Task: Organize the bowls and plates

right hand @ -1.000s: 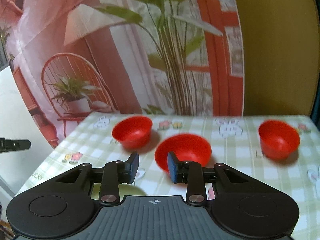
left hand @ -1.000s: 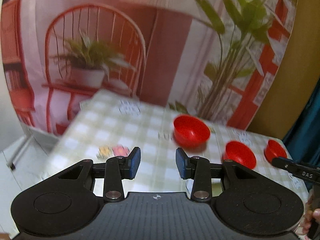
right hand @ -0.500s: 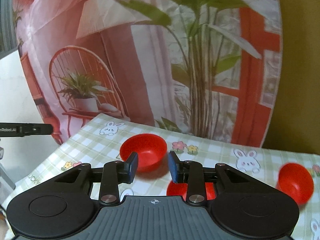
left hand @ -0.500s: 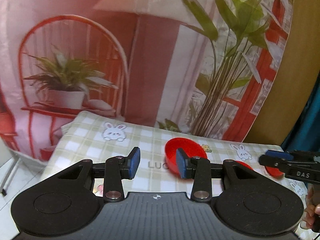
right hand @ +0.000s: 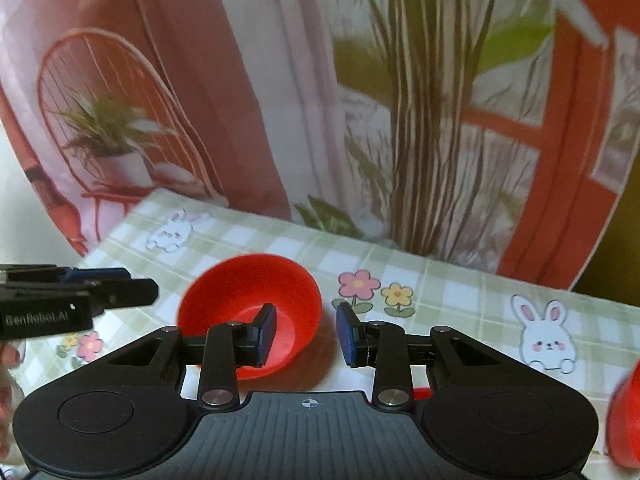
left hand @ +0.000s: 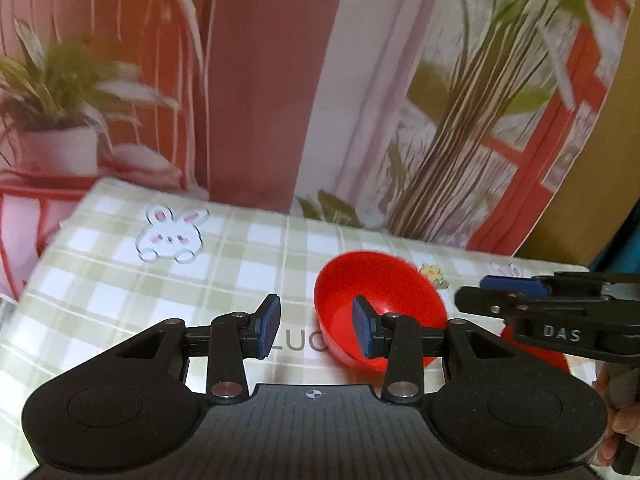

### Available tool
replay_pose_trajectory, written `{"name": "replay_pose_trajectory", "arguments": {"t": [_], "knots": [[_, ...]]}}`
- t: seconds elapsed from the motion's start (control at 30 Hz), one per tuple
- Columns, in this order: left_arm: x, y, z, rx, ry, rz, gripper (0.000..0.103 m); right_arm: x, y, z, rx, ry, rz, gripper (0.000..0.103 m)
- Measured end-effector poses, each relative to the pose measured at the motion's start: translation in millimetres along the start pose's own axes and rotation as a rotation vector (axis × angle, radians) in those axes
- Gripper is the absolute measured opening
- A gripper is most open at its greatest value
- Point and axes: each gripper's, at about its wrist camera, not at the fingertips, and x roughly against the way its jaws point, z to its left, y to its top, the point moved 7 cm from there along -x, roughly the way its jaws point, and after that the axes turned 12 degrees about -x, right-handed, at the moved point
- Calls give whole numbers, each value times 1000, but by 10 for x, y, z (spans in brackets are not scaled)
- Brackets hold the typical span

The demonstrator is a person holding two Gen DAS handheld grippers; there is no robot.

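A red bowl (left hand: 380, 296) sits on the checked tablecloth; it also shows in the right wrist view (right hand: 250, 296). My left gripper (left hand: 316, 330) is open and empty, its right finger over the bowl's left rim. My right gripper (right hand: 306, 334) is open and empty, its left finger over the bowl's right side. A second red bowl (left hand: 536, 354) lies mostly hidden behind the right gripper in the left wrist view. A third red bowl (right hand: 624, 424) sits at the right edge of the right wrist view.
The table (right hand: 440, 300) carries a green checked cloth with rabbit and flower prints. A printed backdrop (left hand: 280, 80) of a chair and plants hangs right behind its far edge. The left gripper's tip (right hand: 80, 292) enters the right wrist view from the left.
Both grippers have moved forward and down towards the nearest red bowl, which now looms larger between them. Both stay open.
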Motion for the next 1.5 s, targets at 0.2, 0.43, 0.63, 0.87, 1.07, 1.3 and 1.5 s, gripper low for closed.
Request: {"name": "replay_pose_trajectory", "arguments": {"t": [0.2, 0.43, 0.63, 0.87, 1.07, 1.3, 1.5], "knots": [[-300, -94, 22, 27, -6, 57, 41, -327, -74, -1, 3, -30, 69, 30], [-454, -157, -38, 24, -14, 90, 22, -369, -108, -28, -34, -17, 91, 12], [-302, -110, -103, 10, 0, 76, 17, -145, -58, -1, -71, 22, 57, 11], [171, 30, -338, -32, 24, 32, 17, 327, -50, 2, -123, 72, -13, 11], [531, 103, -648, -77, 52, -7, 17, 767, -112, -73, -156, 102, -77, 12], [745, 76, -1031, -93, 69, -19, 19, 1213, -201, -295, -183, 143, -154, 13], [719, 4, -1373, -86, 52, -2, 19, 1383, -326, -614, -223, 144, -170, 13]]}}
